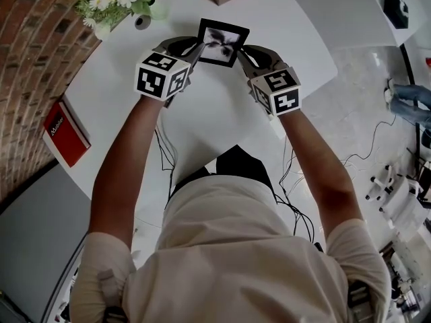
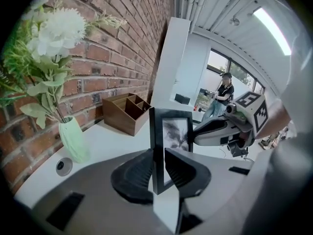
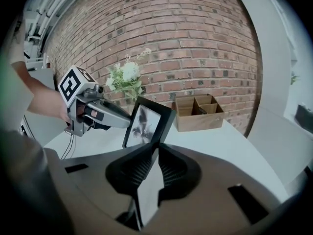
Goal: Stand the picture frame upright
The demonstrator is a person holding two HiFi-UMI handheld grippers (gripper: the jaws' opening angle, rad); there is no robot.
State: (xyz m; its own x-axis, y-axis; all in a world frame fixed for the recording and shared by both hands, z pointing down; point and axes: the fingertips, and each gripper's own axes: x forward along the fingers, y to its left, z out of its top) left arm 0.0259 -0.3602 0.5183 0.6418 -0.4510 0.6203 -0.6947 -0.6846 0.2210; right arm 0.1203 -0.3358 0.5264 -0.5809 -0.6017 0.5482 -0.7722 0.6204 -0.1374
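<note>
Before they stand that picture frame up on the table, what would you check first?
1. Left gripper fingers clamped on the picture frame along one side edge: ok.
2. Right gripper fingers clamped on the opposite side edge: ok.
3. Bottom edge of the frame resting on the white table: cannot tell.
4. Rear prop of the frame folded out: cannot tell.
5. Flower vase and wooden organizer standing apart from the frame: ok.
</note>
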